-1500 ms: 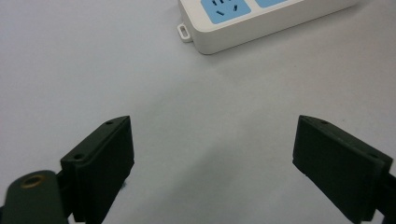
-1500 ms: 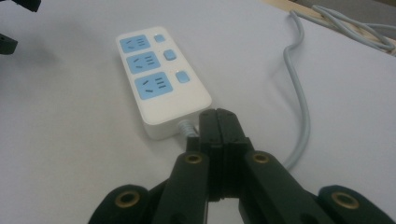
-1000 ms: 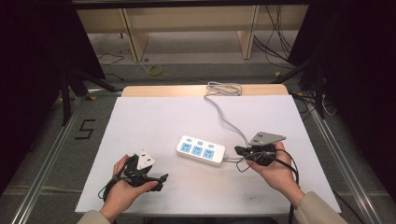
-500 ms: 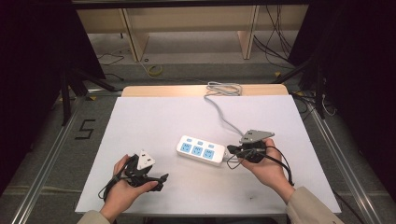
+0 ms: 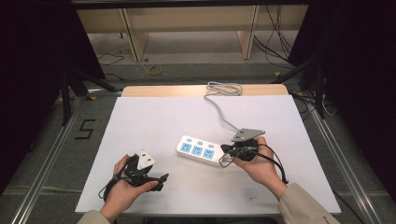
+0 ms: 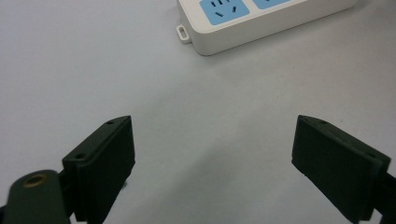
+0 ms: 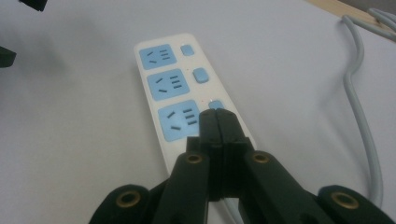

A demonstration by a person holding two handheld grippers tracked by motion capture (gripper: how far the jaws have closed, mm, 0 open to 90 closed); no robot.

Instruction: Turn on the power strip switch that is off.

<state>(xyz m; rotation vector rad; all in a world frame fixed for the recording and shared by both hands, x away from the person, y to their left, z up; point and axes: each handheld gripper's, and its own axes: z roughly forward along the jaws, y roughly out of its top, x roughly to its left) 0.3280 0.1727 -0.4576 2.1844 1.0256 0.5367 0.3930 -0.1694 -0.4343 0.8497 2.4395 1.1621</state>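
Here, power strip (image 5: 200,150) lies mid-counter (image 5: 154,116), cord (image 5: 219,105) running to far edge. R gripper (image 7: 217,116), fingers together, tips at nearest switch button (image 7: 215,104). L gripper (image 6: 212,154), fingers wide apart w/ nothing between, rests near-left.

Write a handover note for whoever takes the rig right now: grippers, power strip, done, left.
Right gripper: jaws shut, nothing between them, tips over the switch nearest the cord end of the power strip; contact can't be told.
Left gripper: jaws open, empty, over bare table near the strip's other end.
Strip lies flat mid-table, three blue sockets, nothing plugged in; grey cord runs to the far edge.
Done: right gripper lined up on the switch.
Left: probably press it, then back off.
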